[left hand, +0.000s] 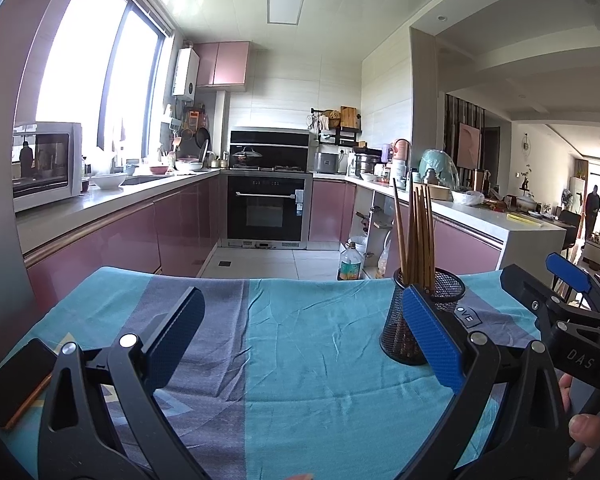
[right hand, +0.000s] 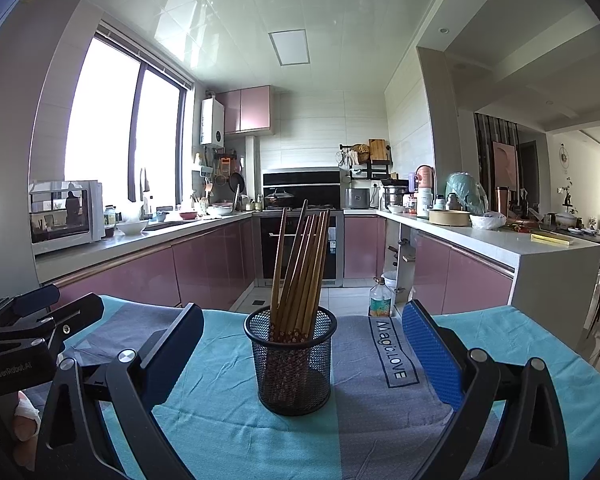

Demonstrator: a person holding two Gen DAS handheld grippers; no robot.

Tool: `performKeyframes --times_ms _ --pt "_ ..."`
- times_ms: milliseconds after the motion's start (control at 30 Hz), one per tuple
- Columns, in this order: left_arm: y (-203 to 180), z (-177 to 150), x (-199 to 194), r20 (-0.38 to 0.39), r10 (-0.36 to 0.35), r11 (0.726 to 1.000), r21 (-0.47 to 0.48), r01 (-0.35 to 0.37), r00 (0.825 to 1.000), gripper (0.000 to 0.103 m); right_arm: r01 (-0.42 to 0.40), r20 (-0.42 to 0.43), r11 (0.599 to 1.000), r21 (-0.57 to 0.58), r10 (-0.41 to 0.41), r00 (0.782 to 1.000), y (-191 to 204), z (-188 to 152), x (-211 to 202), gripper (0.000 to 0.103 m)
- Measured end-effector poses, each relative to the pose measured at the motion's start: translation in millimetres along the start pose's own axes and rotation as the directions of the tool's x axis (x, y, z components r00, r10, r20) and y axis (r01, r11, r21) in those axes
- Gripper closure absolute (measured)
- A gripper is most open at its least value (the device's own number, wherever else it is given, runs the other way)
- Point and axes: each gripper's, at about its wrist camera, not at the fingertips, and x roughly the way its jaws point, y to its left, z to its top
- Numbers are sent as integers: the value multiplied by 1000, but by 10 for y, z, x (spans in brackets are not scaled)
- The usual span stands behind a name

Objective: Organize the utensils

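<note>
Black mesh cup (right hand: 292,364) stood upright at lower centre of the right wrist view, on a blue-and-grey cloth (right hand: 228,432) covering the table. It held a bundle of brown wooden chopsticks (right hand: 300,264), their tips down inside the cup and their upper ends fanned out and leaning against its rim. The right gripper (right hand: 300,360) had its jaws spread wide, one either side of the cup, touching neither cup nor chopsticks. In the left wrist view the cup (left hand: 416,320) sat at right of centre, partly behind the blue right-hand pad; the left gripper (left hand: 300,344) was likewise spread and held nothing. A dark phone (left hand: 14,384) lay on the cloth at lower left.
</note>
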Motion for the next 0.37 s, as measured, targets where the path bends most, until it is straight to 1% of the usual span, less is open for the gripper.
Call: performKeyframes --times_ms 133,200,267,300,367 --pt "-21 4 -3 -5 0 1000 10 0 1000 6 -2 -8 1000 -5 2 1000 14 -1 11 7" --pt "-22 -2 56 -48 -25 1000 -1 25 999 6 -8 -19 1000 -1 8 1000 0 4 18 7" --pt "-11 -31 158 -105 -19 1000 -5 19 994 6 -15 -48 1000 4 16 999 -50 -4 51 7" --pt "5 -47 209 -130 -17 1000 -6 16 991 6 -16 -74 1000 7 16 997 -95 -14 86 7" --pt "60 -78 291 -171 -13 1000 -21 9 985 6 12 -140 1000 10 -10 990 -223 -57 182 7"
